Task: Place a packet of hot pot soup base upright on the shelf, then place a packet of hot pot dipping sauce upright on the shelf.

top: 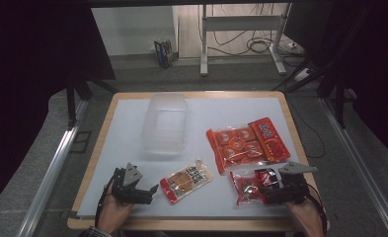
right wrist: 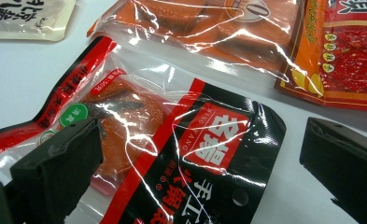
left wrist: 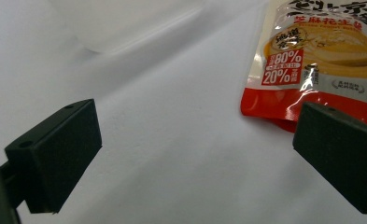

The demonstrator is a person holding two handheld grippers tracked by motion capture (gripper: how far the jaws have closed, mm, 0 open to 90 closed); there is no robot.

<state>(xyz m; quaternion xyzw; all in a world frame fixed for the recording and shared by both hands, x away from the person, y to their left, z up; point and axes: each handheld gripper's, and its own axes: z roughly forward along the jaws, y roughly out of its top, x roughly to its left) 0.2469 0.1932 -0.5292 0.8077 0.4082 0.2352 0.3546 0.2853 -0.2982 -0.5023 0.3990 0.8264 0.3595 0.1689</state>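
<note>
Under the right gripper's fingers, seemingly untouched, lies the red-black packet.

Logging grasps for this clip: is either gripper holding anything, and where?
Nothing held. Left gripper open beside the yellow snack pouch; right gripper open over the red-and-black packet.

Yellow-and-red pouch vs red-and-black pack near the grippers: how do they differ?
The yellow-and-red pouch is opaque; the red-and-black pack has a clear window showing orange contents. The pouch lies just ahead of the left gripper and the pack under the right gripper. Both lie flat on the table, ungripped.
</note>
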